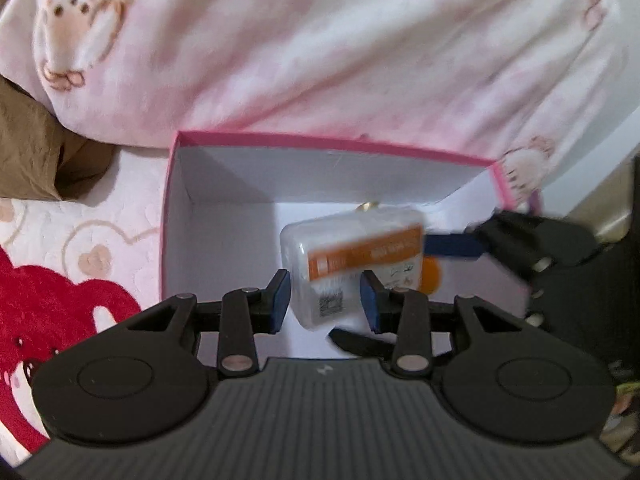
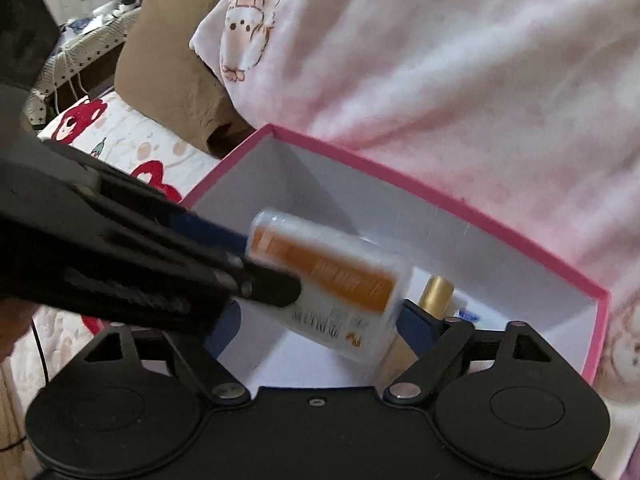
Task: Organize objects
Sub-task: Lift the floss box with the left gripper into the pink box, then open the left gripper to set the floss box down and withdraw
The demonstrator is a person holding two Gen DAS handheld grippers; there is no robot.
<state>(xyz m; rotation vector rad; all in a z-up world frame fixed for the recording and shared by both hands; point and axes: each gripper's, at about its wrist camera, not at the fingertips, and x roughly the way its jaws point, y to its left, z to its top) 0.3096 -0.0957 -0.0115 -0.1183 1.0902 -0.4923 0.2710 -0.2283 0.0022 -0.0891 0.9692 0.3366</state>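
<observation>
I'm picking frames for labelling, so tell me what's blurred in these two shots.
Left wrist view: the orange-labelled packet and right tongs smear with motion; pink box rim fairly sharp. Right wrist view: the packet and left tongs streak; blanket soft.

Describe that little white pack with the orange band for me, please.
The pack is a small rounded block in clear-looking plastic, white with an orange band, dark print and a square code. It hangs tilted over the open pink box, blurred. The left gripper and the right gripper each have fingers either side of it; which grips cannot be told.
</observation>
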